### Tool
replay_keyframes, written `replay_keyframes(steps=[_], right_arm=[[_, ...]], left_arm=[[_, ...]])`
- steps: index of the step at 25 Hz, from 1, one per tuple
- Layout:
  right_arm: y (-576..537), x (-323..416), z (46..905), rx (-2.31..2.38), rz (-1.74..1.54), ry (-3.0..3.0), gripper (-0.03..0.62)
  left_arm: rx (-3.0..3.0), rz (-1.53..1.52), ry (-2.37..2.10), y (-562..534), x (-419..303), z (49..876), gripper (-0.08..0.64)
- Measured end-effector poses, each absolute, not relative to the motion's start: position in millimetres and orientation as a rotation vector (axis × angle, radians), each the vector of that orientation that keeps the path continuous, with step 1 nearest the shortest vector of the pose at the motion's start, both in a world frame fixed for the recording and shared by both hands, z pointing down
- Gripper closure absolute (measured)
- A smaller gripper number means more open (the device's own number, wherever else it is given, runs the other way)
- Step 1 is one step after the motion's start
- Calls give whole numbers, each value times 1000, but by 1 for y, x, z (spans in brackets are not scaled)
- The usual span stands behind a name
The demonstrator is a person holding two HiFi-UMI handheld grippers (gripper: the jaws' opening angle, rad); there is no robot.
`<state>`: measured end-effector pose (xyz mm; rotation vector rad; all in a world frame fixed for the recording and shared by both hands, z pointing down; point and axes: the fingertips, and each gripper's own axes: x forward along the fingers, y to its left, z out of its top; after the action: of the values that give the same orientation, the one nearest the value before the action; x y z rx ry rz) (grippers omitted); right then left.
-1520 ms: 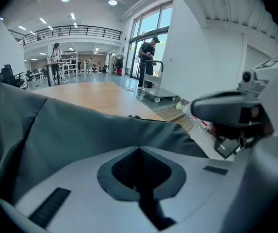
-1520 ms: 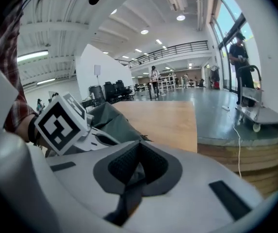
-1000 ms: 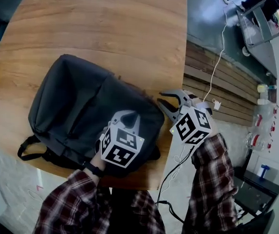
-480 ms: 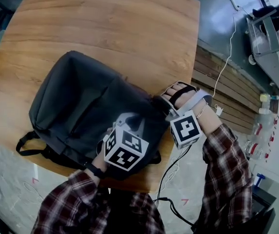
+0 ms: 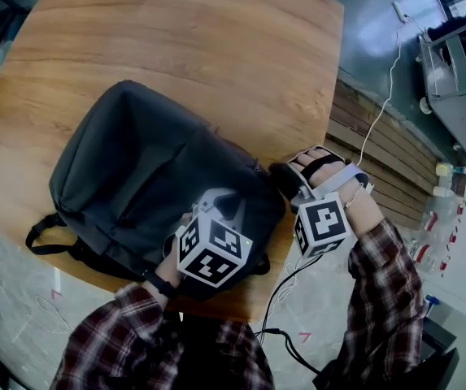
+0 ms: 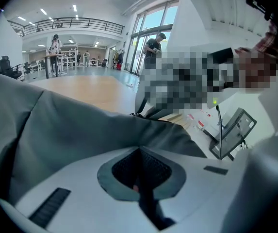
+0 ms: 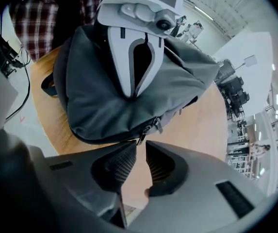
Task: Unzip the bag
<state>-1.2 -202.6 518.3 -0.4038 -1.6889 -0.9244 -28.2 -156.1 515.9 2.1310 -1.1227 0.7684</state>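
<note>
Grey fabric of the bag (image 5: pixel 135 177), lying on the table (image 5: pixel 216 39), is pinched in the clenched left gripper (image 5: pixel 219 201). The right gripper (image 5: pixel 284 179) has swung in from the side. Its jaws have narrowed to a slit just short of the zip pull (image 7: pixel 147 127), so the grab looks imminent.

No print seems legible, even on the bag (image 5: pixel 127 169).

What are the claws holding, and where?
Left claw pinches the backpack's fabric. Right claw holds nothing yet; the zipper pulls sit at its tips.
</note>
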Motion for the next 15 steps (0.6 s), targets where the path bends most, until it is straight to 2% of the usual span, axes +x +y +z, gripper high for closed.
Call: replay_keyframes(steps=[2, 7, 10, 15], right_arm=[[-202, -4, 520, -418, -966, -1665, 531], [-200, -13, 524, -473, -1072, -1632, 542], [-204, -10, 520, -425, -918, -1723, 572], [-205, -9, 518, -330, -666, -1832, 575]], left_arm=[[2131, 771, -1125, -156, -28, 516, 555], [2131, 784, -1136, -157, -29, 517, 555], [2134, 777, -1133, -157, -27, 516, 555], [2129, 790, -1141, -158, -28, 517, 555]])
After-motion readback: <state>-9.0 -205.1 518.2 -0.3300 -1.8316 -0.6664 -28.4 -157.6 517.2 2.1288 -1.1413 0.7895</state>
